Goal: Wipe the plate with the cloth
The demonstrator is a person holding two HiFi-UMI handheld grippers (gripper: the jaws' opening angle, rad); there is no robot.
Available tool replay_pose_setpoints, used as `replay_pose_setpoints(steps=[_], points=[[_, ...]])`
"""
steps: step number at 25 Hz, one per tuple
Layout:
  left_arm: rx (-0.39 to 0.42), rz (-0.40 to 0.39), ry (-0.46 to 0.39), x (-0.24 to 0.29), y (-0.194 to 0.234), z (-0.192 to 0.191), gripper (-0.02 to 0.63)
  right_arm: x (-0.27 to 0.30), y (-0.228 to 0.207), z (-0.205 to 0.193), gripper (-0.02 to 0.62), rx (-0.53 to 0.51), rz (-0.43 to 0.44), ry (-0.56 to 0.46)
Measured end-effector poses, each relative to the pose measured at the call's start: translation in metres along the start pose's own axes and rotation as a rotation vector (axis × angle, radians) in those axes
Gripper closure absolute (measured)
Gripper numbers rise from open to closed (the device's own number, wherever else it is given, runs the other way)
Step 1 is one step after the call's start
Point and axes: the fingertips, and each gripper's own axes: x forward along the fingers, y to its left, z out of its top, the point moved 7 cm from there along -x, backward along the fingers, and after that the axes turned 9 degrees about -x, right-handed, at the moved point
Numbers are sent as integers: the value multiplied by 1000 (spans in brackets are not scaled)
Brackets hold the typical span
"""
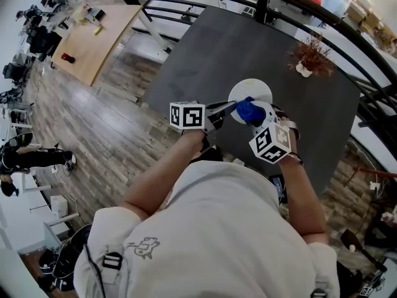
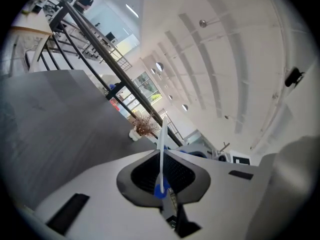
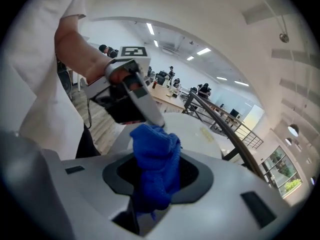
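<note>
Two grippers, both loaded.

Left gripper (image 2: 161, 183): jaws pressed together on the rim of the white plate (image 1: 251, 92). In the left gripper view the plate shows edge-on, a thin white line running up between the pads. In head view that gripper comes in from 9 o'clock and bites the plate at roughly its 8 o'clock edge.

Right gripper (image 3: 153, 196): jaws pinching a bunched blue cloth (image 3: 156, 156). The wad sticks out past the tips and a tail hangs down behind them. In head view the cloth sits on the plate's 6 o'clock edge, touching the white surface. The right gripper comes in from 5 o'clock, with its marker cube (image 1: 271, 143) on the person's side.

Right gripper view: the plate face fills the space behind the cloth. The left gripper's finger meets the rim just above the wad, at 11 o'clock. A speck of blue also shows at the base of the plate edge in the left gripper view.

Plate is over the dark grey table (image 1: 205, 54), near the edge closest to the person. Can't tell whether it rests on the top or is held clear.

Small dried plant in a white pot (image 1: 308, 58) at the plate's 2 o'clock, well apart. Black railing (image 1: 347, 27) runs past the table's far side. Wooden desk (image 1: 93, 39) at 10 o'clock.
</note>
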Motion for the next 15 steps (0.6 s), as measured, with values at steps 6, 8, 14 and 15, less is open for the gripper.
replay_pose_setpoints(steps=[6, 8, 14, 15], points=[[74, 24, -27, -23, 4, 19, 588, -10, -10, -40, 459, 135, -60, 71], [94, 22, -34, -27, 3, 19, 589, -21, -25, -45, 459, 159, -115, 84], [376, 61, -24, -28, -20, 26, 591, -58, -62, -27, 459, 236, -194, -39], [447, 66, -22, -28, -28, 28, 591, -65, -67, -22, 459, 253, -205, -70]])
